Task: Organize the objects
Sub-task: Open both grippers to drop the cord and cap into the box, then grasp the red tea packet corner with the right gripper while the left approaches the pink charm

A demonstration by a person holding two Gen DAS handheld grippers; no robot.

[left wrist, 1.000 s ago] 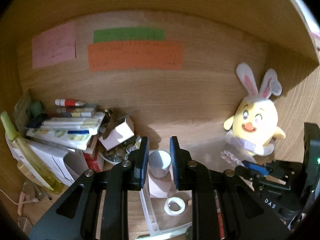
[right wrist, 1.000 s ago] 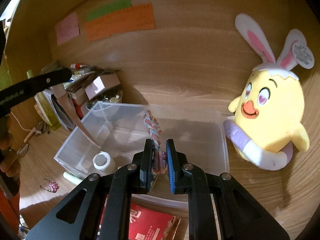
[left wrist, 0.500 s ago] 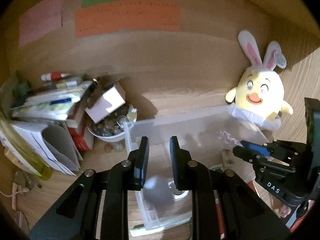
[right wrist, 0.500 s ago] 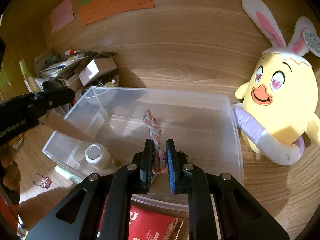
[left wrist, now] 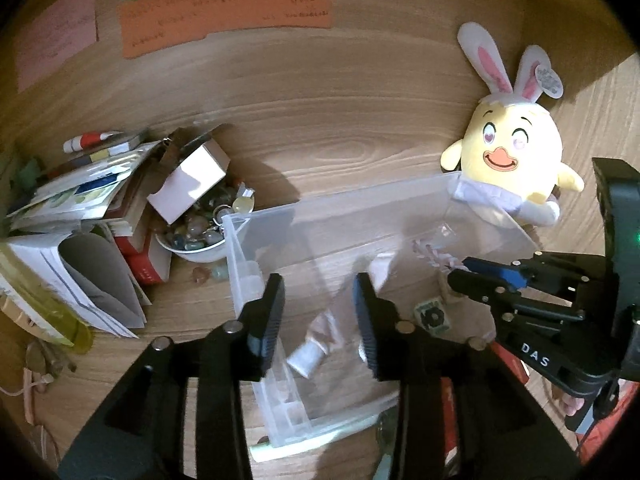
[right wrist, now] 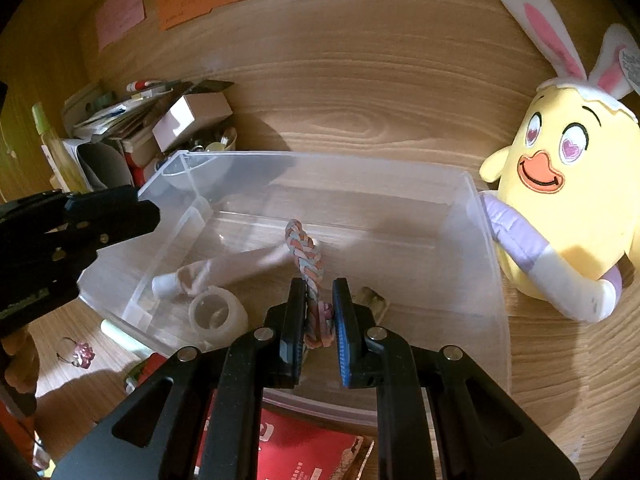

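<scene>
A clear plastic bin (left wrist: 240, 248) (right wrist: 320, 156) stands on the wooden shelf. My left gripper (left wrist: 318, 300) (right wrist: 132, 212) hangs over the bin's left end with its jaws opening and nothing between the pads. Below it a pinkish tube with a white cap (left wrist: 310, 354) (right wrist: 192, 276) lies on the bin floor, next to a roll of clear tape (right wrist: 218, 312). Over the bin's near side, my right gripper (right wrist: 316, 312) (left wrist: 460, 276) is shut on a pastel braided cord (right wrist: 306, 256), whose free end sticks up and forward inside the bin.
A yellow chick plush with rabbit ears (left wrist: 516, 160) (right wrist: 568, 200) leans at the bin's right end. Left of the bin are a bowl of beads (left wrist: 196, 236), a small box (left wrist: 192, 180) and stacked books and papers (left wrist: 80, 208). A red packet (right wrist: 304, 452) lies in front.
My left gripper held the capped tube, sank over the bin and spread its jaws; the tube now lies in the bin. My right gripper came lower with the cord still in it.
</scene>
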